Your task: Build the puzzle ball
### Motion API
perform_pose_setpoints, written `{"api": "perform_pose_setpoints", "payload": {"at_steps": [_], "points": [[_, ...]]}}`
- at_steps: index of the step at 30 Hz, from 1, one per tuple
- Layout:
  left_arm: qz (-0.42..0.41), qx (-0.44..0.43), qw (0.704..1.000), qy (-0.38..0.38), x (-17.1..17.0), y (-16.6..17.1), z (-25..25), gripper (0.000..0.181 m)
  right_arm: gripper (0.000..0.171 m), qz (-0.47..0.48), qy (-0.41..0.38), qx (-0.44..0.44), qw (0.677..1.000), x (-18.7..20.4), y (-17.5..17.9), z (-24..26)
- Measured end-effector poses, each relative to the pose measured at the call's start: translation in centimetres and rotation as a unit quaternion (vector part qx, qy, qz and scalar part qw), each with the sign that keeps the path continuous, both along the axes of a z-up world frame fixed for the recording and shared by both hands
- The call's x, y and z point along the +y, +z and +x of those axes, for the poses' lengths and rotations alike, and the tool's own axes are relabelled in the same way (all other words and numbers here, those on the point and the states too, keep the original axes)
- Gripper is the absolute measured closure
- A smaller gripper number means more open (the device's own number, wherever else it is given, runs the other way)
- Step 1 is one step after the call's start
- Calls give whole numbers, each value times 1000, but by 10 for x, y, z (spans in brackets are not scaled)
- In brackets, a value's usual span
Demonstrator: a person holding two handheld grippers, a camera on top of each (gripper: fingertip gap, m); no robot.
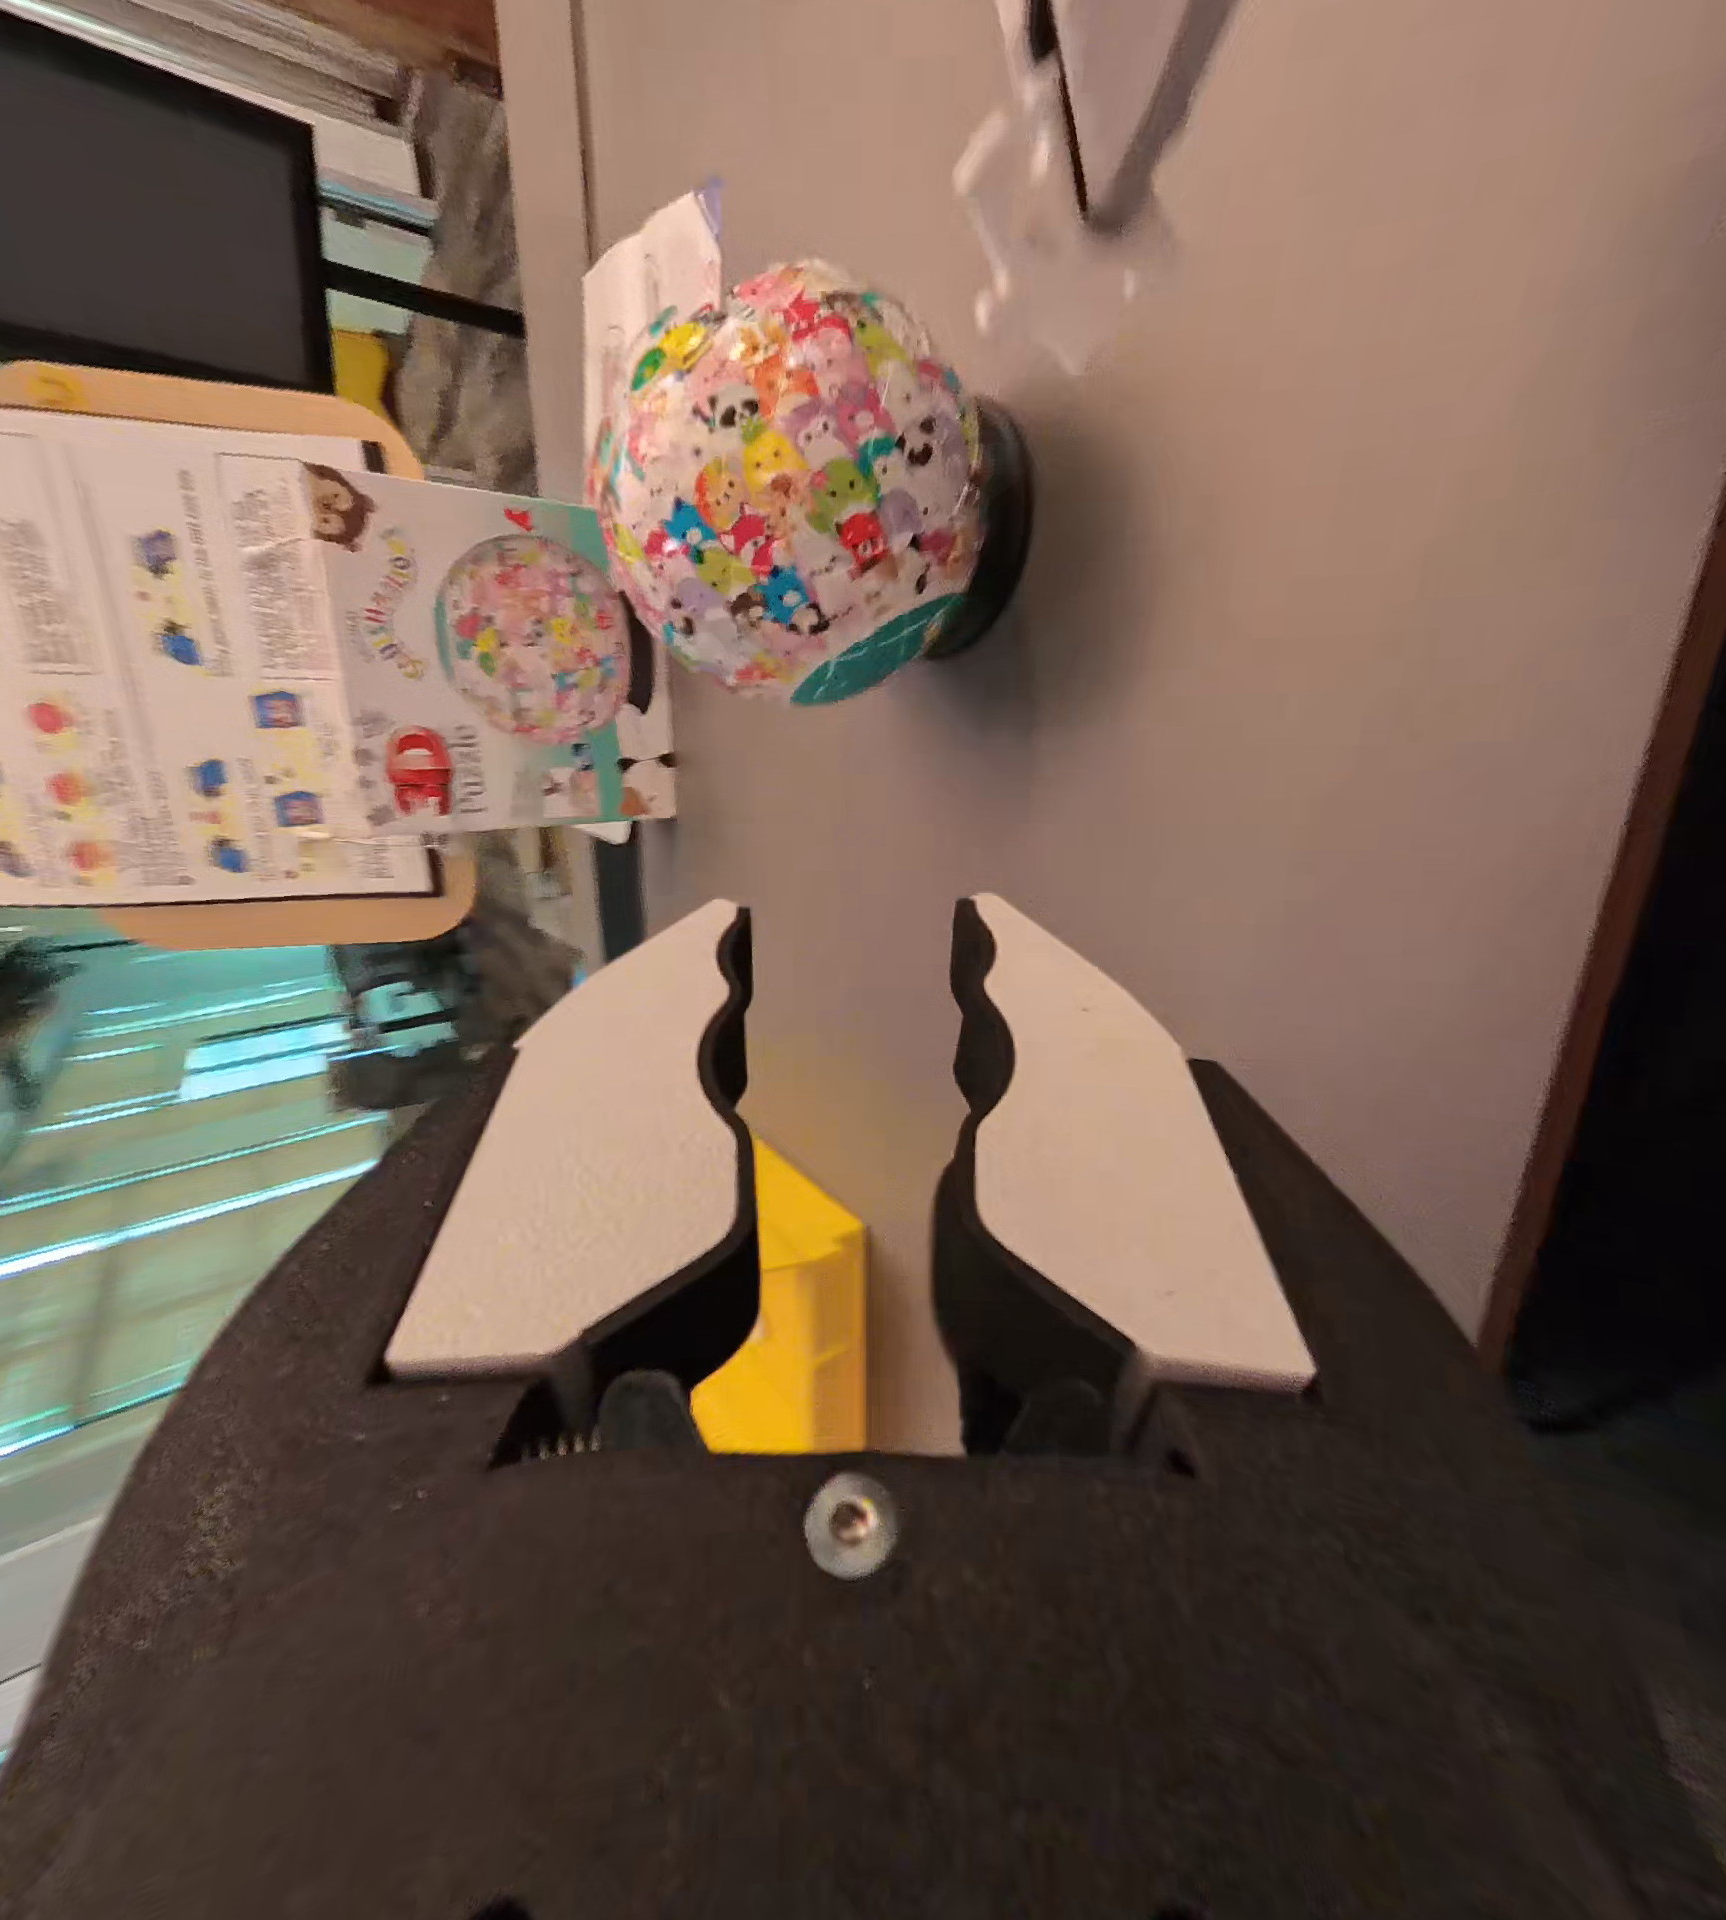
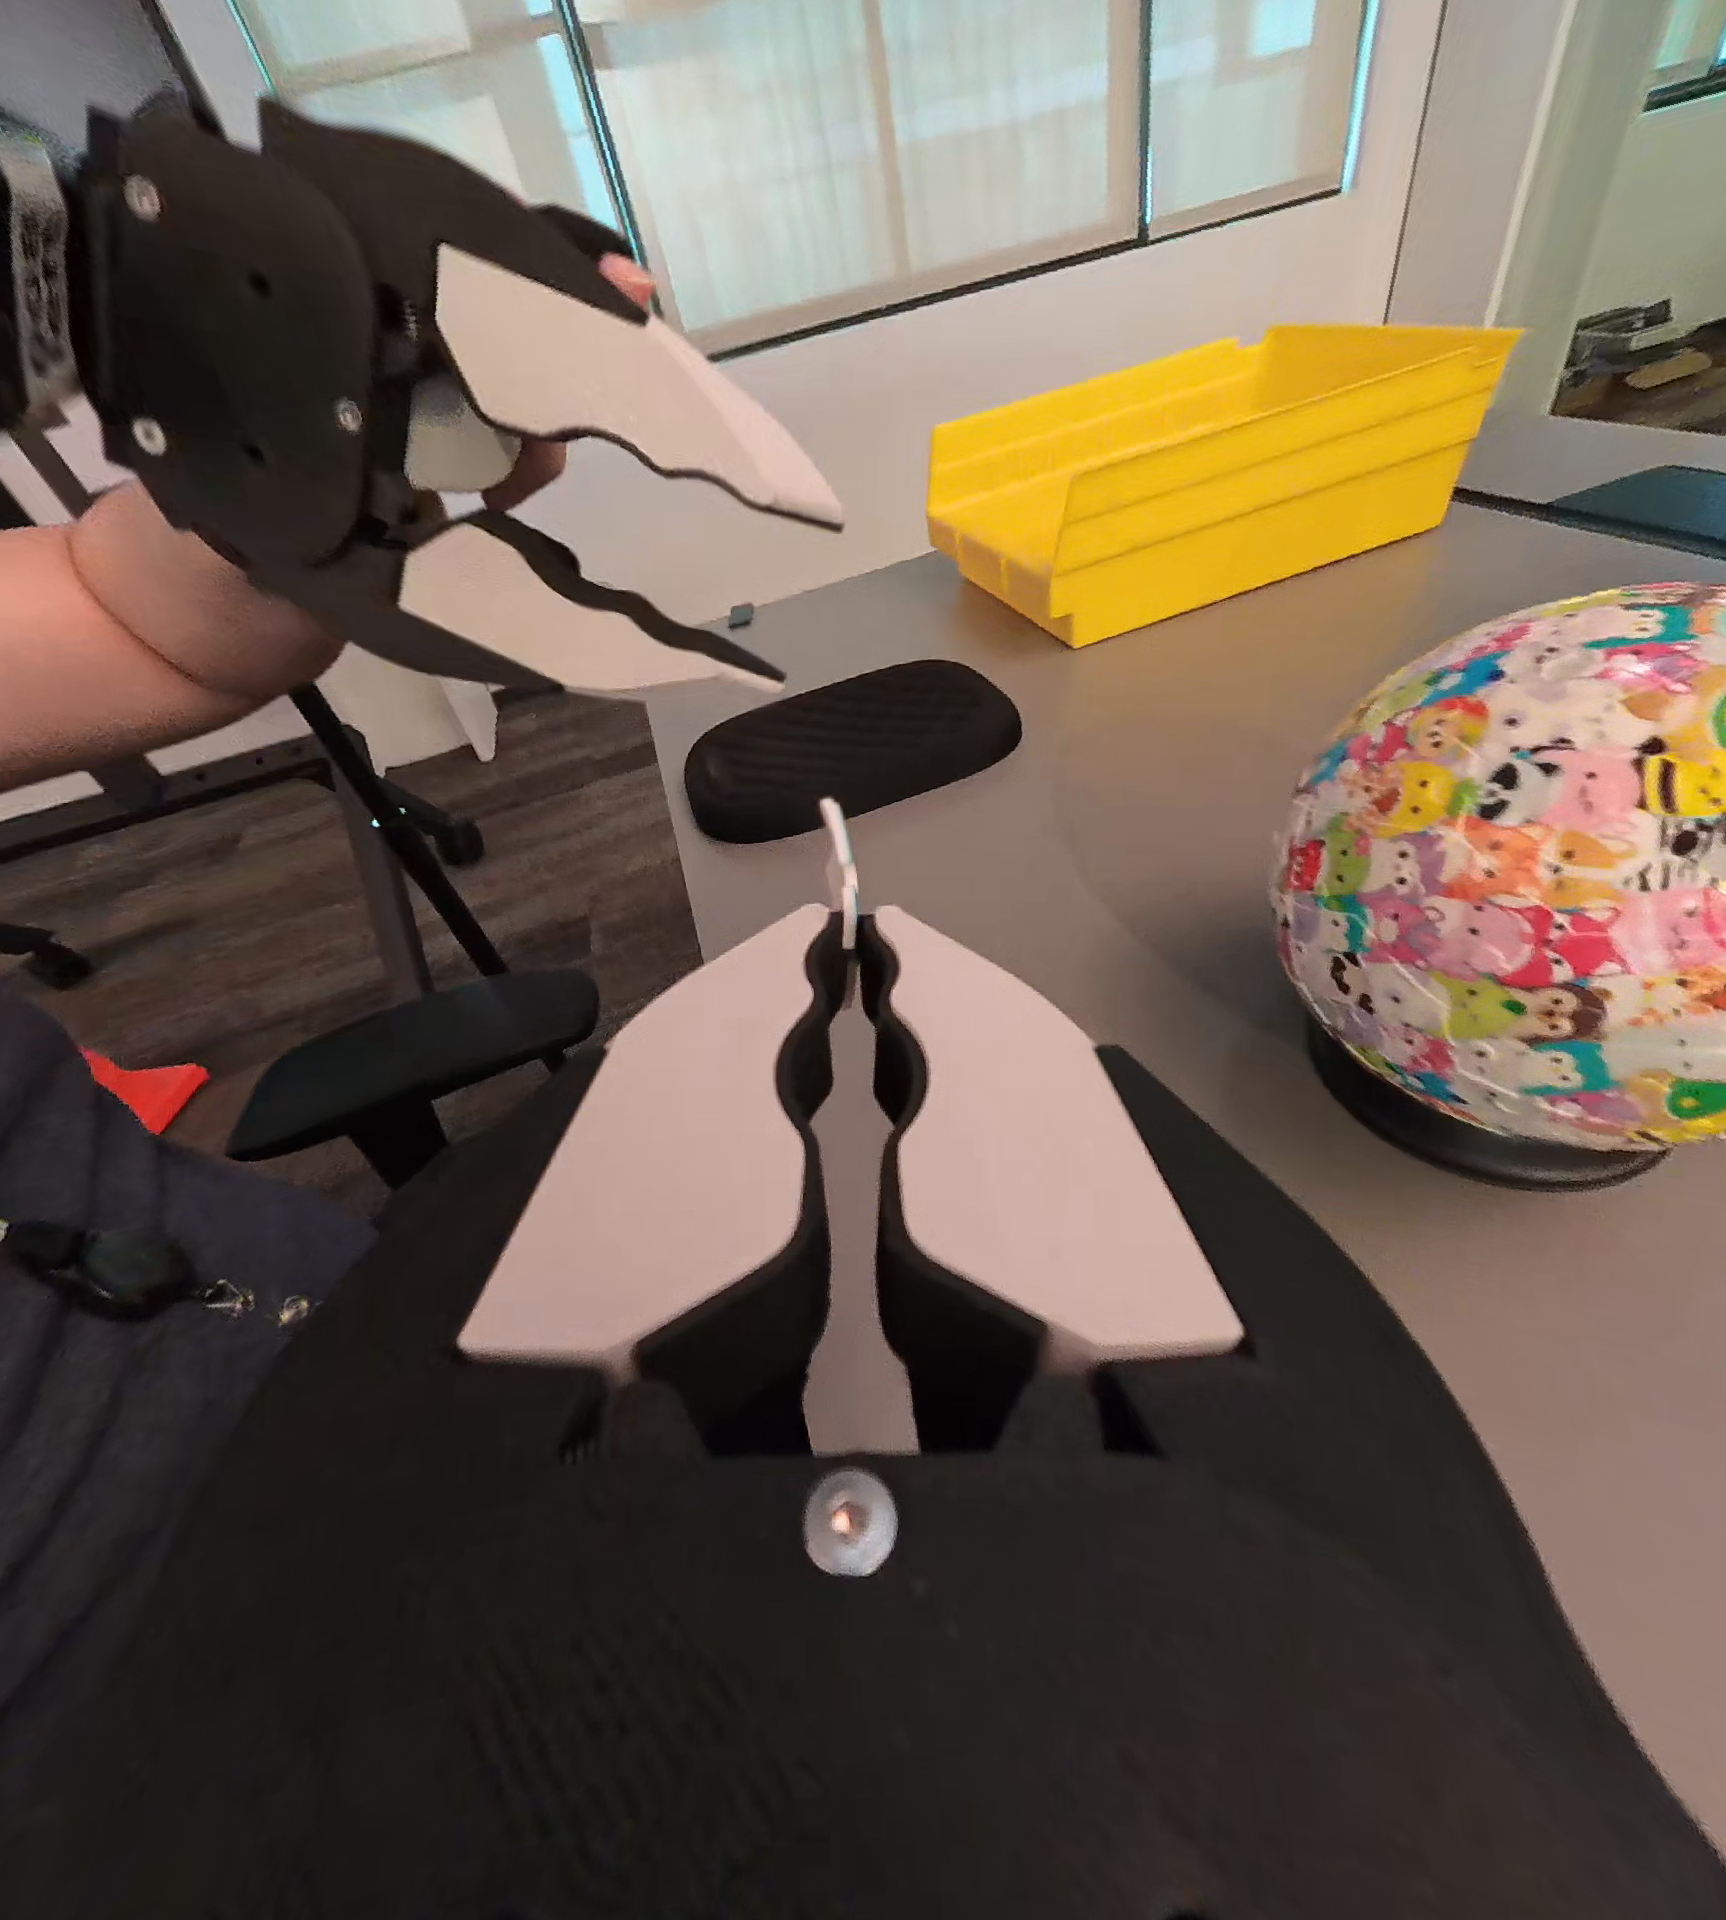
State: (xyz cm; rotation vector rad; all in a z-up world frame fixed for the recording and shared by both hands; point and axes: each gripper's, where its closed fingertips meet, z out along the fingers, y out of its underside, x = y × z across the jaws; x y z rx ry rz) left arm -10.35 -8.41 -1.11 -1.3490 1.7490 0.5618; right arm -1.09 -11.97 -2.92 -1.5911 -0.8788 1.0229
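Observation:
The puzzle ball (image 1: 786,478) is a colourful sphere of cartoon faces on a black round stand (image 1: 999,525) on the grey table; it also shows in the right wrist view (image 2: 1565,883). My left gripper (image 1: 851,925) is open and empty, held above the table some way from the ball; the left wrist view is rolled sideways. It also shows in the right wrist view (image 2: 807,597), held up at the upper left. My right gripper (image 2: 851,920) is shut on a thin white puzzle piece (image 2: 841,868) that sticks out edge-on past the tips, left of the ball. The piece shows blurred in the left wrist view (image 1: 1035,239).
A yellow bin (image 2: 1202,488) stands at the far side of the table (image 2: 1254,1299). A black wrist rest (image 2: 848,748) lies near the table's left edge. The puzzle box (image 1: 495,655) and an instruction sheet on a clipboard (image 1: 111,644) stand behind the ball. An office chair armrest (image 2: 412,1049) is left of the table. The gap from one gripper's tips to the other's is roughly 11 centimetres.

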Motion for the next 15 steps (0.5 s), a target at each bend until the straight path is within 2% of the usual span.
{"api": "perform_pose_setpoints", "payload": {"at_steps": [2,6,15], "points": [[12,13,1000,2,-1,-3,-2,145,168,-5,-3,9,1000,-2,1,4],[-10,-23,1000,3,-3,-5,2,149,168,-9,-8,4,1000,-4,-3,6],[-6,-61,997,41,23,6,-8,150,168,-4,8,-12,1000,-6,0,-2]]}}
